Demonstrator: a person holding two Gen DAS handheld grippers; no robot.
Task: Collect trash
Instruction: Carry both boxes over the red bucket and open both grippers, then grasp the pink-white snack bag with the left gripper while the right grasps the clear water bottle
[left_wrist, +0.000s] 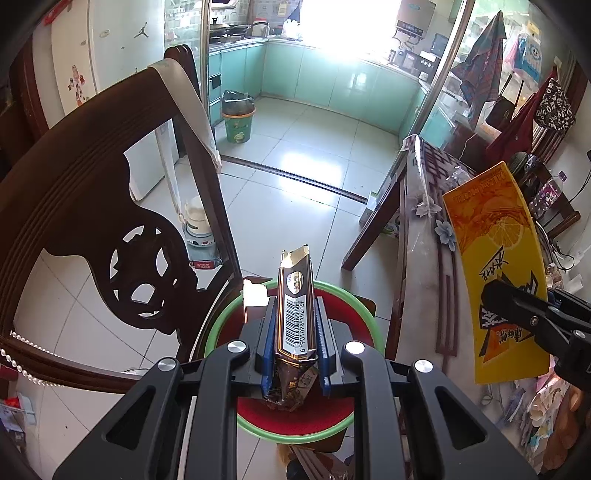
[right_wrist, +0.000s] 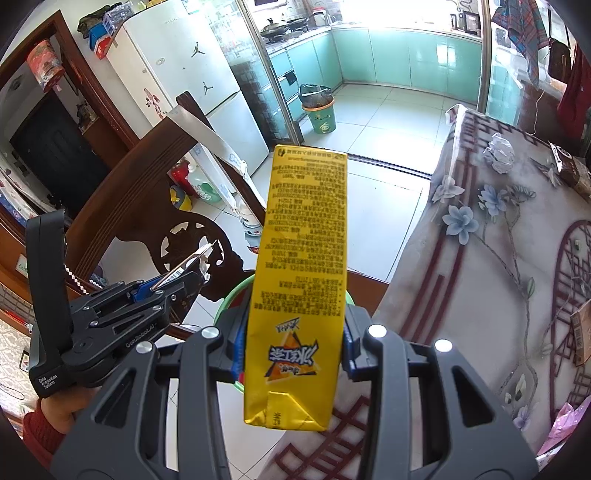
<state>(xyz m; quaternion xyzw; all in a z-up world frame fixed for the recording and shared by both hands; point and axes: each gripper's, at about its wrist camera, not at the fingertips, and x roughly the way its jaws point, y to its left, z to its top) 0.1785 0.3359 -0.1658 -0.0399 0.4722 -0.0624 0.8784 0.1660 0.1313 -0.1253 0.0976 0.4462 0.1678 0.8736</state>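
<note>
- Between the blue-padded fingers of the left gripper sits a dark brown snack wrapper, clamped from both sides. Its white barcode panel faces the camera; the digits "6 901028 192729" are roughly readable, the last ones uncertain.
- The wrapper's long axis runs forward along the fingers, with its torn, gold-lined end pointing away and the crumpled end back toward the gripper body.
- Directly below the wrapper is a green-rimmed basin with a red inside, standing on the seat of a carved dark wooden chair.
- The right gripper is closed on a yellow drink carton, pressed on both narrow sides. Its long axis also lies along the fingers, folded bottom near the camera and the far end aimed toward the kitchen.
- The carton's facing panel is dense with small Chinese print too fine to read; the blue-and-orange logo reads upside down from here.
- In the right wrist view the left gripper's housing carries "GenRobot.AI" and "Data Acquisition System".
- Beside the carton, on the right, stands a table under a floral cloth, with a crumpled paper ball near its far end.
- On the kitchen floor stands a green waste bin lined with a dark bag; the script on it is not clear.
</note>
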